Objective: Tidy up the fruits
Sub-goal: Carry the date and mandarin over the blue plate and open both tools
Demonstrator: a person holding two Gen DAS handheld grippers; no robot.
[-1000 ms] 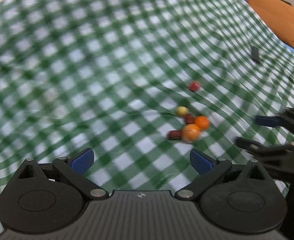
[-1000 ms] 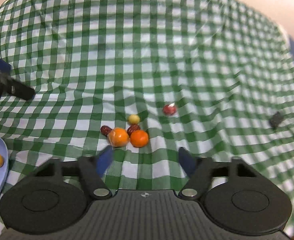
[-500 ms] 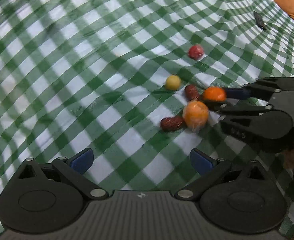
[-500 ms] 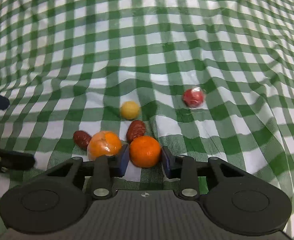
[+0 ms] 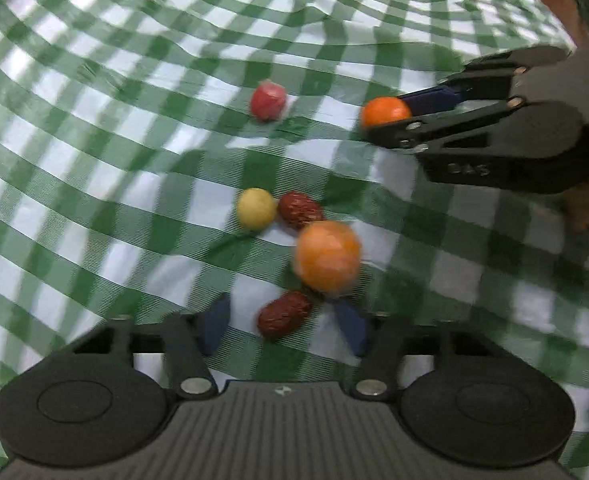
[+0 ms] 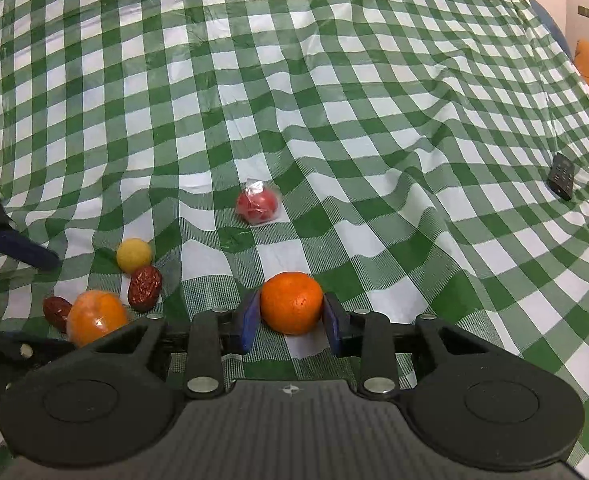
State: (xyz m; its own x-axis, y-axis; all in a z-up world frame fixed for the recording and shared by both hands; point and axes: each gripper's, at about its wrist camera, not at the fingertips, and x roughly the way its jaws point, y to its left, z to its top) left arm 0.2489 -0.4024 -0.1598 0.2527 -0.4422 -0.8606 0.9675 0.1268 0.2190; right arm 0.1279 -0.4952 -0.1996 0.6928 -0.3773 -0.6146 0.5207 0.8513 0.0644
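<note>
Right wrist view, smooth bright tangerine [image 6: 291, 303] pinched in right claw [image 6: 291, 322], seemingly unpeeled

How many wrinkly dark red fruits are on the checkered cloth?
2. One dark red fruit lies just below the yellow ball. The other dark red fruit lies beside the wrapped orange, which partly hides it in the right wrist view. None looks hidden.

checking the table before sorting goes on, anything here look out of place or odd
One thing: a black remote control lies on the checked tablecloth far to the right, away from the fruit, and it is no fruit. The cloth is also rumpled into ridges around the wrapped red fruit. Nothing looks spilled or damaged.
</note>
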